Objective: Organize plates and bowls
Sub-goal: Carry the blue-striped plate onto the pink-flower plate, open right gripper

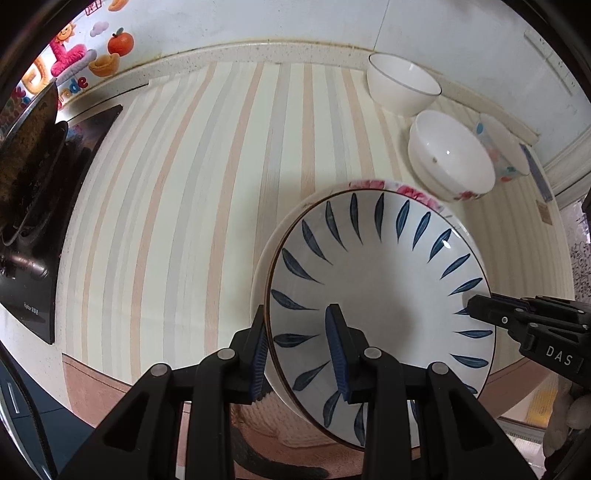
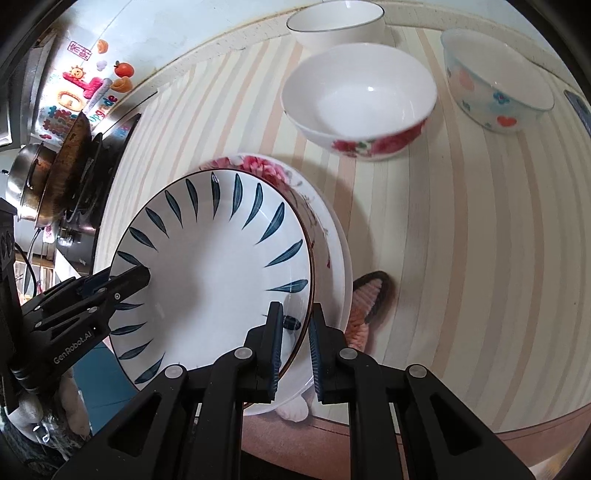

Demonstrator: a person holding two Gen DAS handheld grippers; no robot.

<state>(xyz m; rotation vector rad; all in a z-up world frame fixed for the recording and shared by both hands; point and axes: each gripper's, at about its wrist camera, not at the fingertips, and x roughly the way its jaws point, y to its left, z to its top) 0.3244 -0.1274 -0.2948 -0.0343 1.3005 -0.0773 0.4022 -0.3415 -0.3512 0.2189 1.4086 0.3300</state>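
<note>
The left gripper (image 1: 299, 354) is clamped on the near left rim of the blue-leaf plate (image 1: 376, 280), one finger inside the plate and the other outside against its edge. The right gripper (image 2: 295, 347) pinches the opposite rim of the same plate in the same way, one pad on the inner face and one behind the edge. The plate sits between the two grippers at the front edge of the table (image 1: 192, 206), jutting out past that edge.

It is a deep white plate with a thin brown rim and a ring of dark blue leaf strokes pointing toward its bare centre. It lies on a flowered plate (image 2: 273, 168), white with pink blossoms, which shows as a crescent along the far side; whether the top plate is lifted clear of it or resting on it is hard to tell from these views.

Farther back, toward the right rear corner of the table, stand three bowls: a white bowl with red flowers (image 2: 358, 107) nearest the plates, a plain white bowl (image 2: 336, 26) behind it by the back edge, and a pale bowl with hearts (image 2: 495, 85) to the right. The table wears a striped cover. A dark stove with a pan (image 1: 33, 155) occupies its left end.
</note>
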